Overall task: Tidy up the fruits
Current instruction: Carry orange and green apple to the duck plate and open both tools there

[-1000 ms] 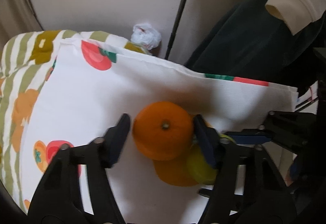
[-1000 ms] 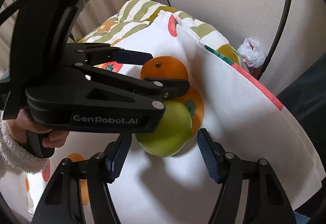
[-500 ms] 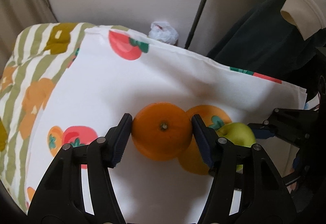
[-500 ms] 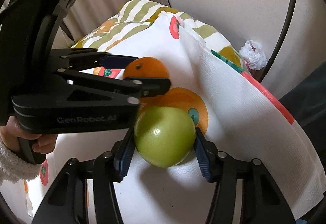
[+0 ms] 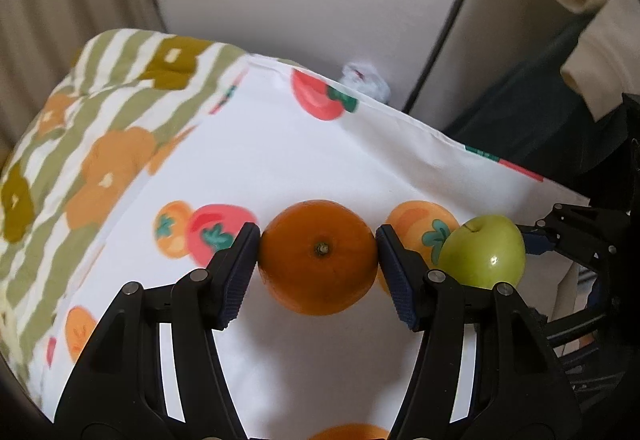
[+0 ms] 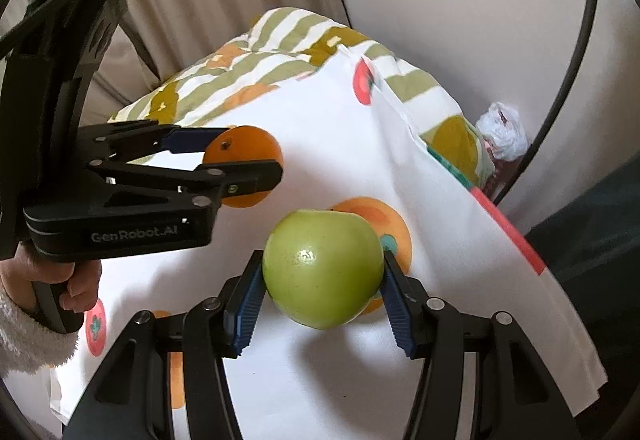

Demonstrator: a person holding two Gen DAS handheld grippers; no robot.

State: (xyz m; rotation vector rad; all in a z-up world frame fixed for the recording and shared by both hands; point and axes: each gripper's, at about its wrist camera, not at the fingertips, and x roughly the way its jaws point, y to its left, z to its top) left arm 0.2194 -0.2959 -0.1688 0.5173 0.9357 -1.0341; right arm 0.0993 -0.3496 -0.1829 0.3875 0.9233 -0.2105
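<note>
the left gripper [image 5: 318, 260] pinches the orange [image 5: 318, 256] between its blue pads above the fruit-print cloth [image 5: 320, 160]; just right of it, the right gripper [image 6: 322, 294] clamps the green apple [image 6: 322, 272], raised off the cloth.

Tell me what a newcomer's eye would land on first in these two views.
First, the orange, clamped between the left gripper pads at the centre of the left wrist view. Next, the green apple, pinched in the right gripper low in the right wrist view, just right of the orange. Both hang over a white cloth printed with red and orange fruits.
</note>
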